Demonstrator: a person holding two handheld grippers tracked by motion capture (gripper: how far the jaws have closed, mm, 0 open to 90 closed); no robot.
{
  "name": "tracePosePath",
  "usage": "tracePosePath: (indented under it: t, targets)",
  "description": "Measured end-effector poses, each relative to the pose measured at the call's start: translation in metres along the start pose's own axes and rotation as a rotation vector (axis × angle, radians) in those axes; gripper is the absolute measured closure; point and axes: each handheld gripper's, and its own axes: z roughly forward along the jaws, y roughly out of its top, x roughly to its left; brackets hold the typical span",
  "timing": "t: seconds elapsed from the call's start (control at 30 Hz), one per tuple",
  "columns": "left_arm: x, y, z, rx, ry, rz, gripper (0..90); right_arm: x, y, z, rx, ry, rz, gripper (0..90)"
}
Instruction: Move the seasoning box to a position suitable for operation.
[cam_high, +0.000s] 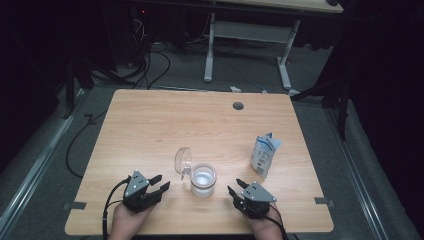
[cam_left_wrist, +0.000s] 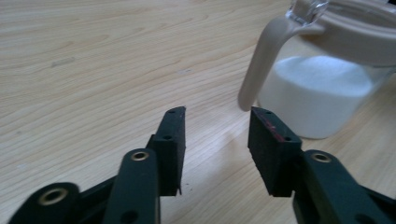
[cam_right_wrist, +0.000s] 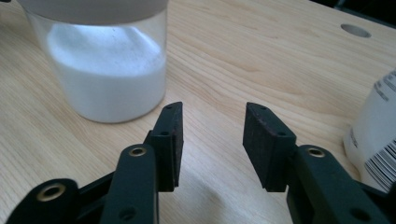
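Observation:
A clear jar (cam_high: 203, 181) holding white powder stands near the table's front edge, its round clear lid (cam_high: 183, 161) flipped open to the left. My left gripper (cam_high: 159, 183) lies on the table left of the jar, open, nothing between its jaws. In the left gripper view the jaws (cam_left_wrist: 215, 116) point at bare wood just left of the jar (cam_left_wrist: 322, 93) and its beige lid strap (cam_left_wrist: 261, 65). My right gripper (cam_high: 235, 186) rests right of the jar, open and empty. In the right gripper view (cam_right_wrist: 212, 112) the jar (cam_right_wrist: 112, 70) stands ahead to the left.
A white and blue pouch (cam_high: 264, 154) stands upright to the right of the jar, also seen at the right edge of the right gripper view as the pouch (cam_right_wrist: 378, 135). A round cable hole (cam_high: 238, 105) sits near the table's far edge. Another desk (cam_high: 250, 30) stands beyond.

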Motion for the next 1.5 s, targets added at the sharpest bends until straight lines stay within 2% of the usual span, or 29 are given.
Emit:
tracePosePath:
  t: [0.17,0.3,0.37,0.5,0.6,1.17,1.5]
  targets:
    - [-0.003,0.007,0.000,0.005,-0.002,0.006,71.6,0.009,0.003,0.004,-0.007,0.009,-0.017,63.1]
    - [-0.002,0.012,-0.002,-0.012,-0.005,0.000,78.0,0.013,0.003,0.005,-0.010,0.009,-0.032,65.2]
    - [-0.002,0.013,-0.002,-0.025,-0.012,-0.017,80.4,0.013,0.003,0.006,-0.010,0.017,-0.018,66.1]
    - [-0.003,0.017,-0.001,-0.027,-0.005,-0.017,84.3,0.014,0.003,0.007,-0.007,0.024,-0.010,67.1]
    - [-0.003,0.019,0.000,-0.039,-0.006,-0.036,85.3,0.014,0.003,0.007,-0.009,0.027,-0.013,67.6]
    - [-0.005,0.038,0.002,-0.034,0.014,-0.018,87.7,0.014,0.004,0.009,-0.008,0.052,-0.012,68.4]
    - [-0.005,0.050,0.001,-0.056,0.020,-0.016,87.2,0.015,0.006,0.009,-0.012,0.051,-0.008,70.6]
